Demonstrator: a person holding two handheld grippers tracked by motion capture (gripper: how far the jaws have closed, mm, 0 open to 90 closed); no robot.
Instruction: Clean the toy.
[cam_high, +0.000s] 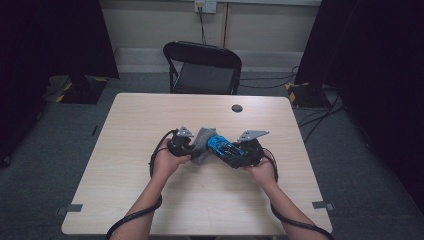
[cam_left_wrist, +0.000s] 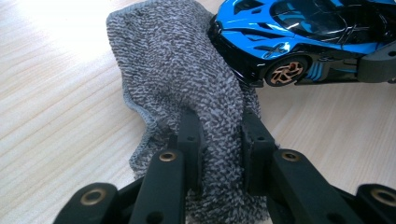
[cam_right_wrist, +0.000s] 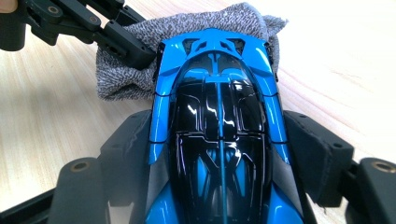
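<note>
Pale wooden desk (cam_high: 150, 200), black chair (cam_high: 205, 67) beyond. Right claw (cam_right_wrist: 219, 154) grips the blue toy car (cam_high: 222, 146) mid-desk; left claw (cam_left_wrist: 219, 154), clamped on grey cloth (cam_left_wrist: 177, 74), touches the car's nose. Best wipe gently, car held steady.

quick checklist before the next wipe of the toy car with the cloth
1. Left gripper shut on the grey cloth: ok.
2. Right gripper clamps the blue toy car by its sides: ok.
3. Cloth touches the car's end: ok.
4. Car sits level between the jaws: ok.
5. Bare table around both hands: ok.
6. Dirt left on the car: cannot tell.
</note>
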